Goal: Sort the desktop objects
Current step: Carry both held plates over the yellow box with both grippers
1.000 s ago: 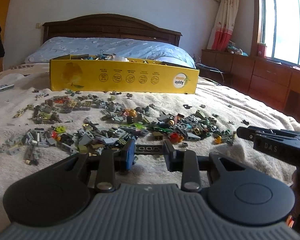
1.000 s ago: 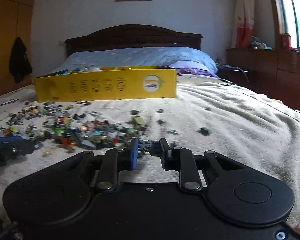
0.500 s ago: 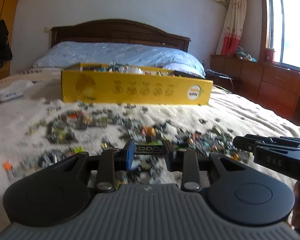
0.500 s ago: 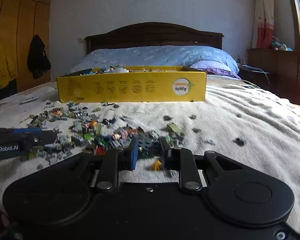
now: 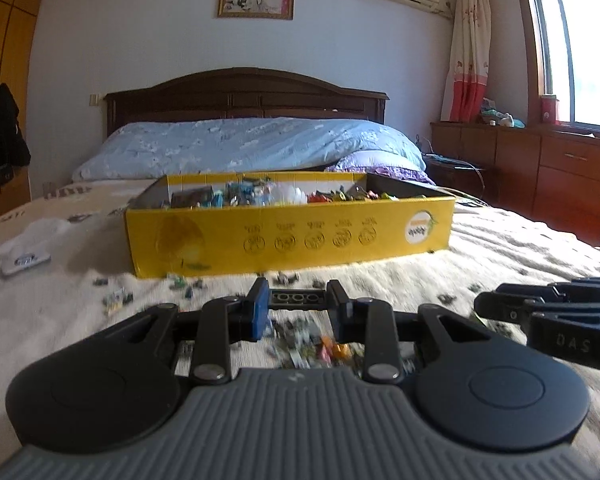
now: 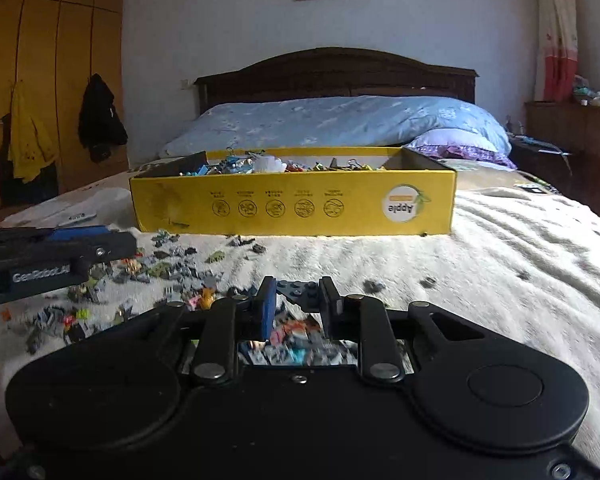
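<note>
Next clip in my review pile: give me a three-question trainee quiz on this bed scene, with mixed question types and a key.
1. True or false: the left gripper is shut on a flat black studded toy brick.
2. Multiple choice: the open yellow cardboard box with printed round icons holds
A. nothing
B. a mix of small colourful pieces
C. folded clothes
3. Fill in: the right gripper is shut on a dark plate-shaped brick, above loose small bricks scattered on the ____ blanket.

Key
1. True: both pads press the brick's ends.
2. B
3. cream, fluffy
</note>
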The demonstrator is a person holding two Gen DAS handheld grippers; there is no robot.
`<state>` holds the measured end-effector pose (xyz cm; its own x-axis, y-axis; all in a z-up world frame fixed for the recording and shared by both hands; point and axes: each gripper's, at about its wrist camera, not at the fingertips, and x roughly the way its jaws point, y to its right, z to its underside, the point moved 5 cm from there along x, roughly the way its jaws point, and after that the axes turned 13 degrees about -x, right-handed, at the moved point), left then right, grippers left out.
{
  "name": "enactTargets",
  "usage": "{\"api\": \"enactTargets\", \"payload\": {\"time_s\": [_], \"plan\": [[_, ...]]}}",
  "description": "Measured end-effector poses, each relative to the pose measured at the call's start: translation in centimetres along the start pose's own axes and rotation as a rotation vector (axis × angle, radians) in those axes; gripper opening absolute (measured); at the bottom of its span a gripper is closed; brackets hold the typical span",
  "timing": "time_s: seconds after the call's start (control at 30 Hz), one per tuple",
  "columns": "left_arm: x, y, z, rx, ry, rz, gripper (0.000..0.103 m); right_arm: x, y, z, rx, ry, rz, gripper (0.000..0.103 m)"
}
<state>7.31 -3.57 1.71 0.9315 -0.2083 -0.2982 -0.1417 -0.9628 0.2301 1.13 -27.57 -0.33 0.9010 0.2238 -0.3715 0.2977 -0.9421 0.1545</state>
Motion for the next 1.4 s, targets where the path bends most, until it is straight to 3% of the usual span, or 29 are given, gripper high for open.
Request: {"api": "enactTargets", "payload": {"time_s": [0.4, 0.77, 1.1, 1.4], "plan": [[5.6, -0.5, -3.1, 0.014, 0.006, -0.033, 0.035, 4.7, 0.6, -3.3, -0.045, 0.014, -0.02, 0.022], [13.1, 1.3, -7.9, -0.019, 0.036, -0.037, 0.035, 10.3, 2.0, -8.6, -0.089, 0.067, 0.002, 0.022], [21.1, 2.5, -10.7, -0.047, 0.04, -0.079, 0.035, 18.5, 6.4, -13.1, 0.015, 0.092, 0.054, 0.022], [25.6, 0.6, -10.4, -0.056, 0.031, -0.141, 0.035, 26.8, 10.8, -13.9, 0.119, 0.068, 0.113, 0.022]]}}
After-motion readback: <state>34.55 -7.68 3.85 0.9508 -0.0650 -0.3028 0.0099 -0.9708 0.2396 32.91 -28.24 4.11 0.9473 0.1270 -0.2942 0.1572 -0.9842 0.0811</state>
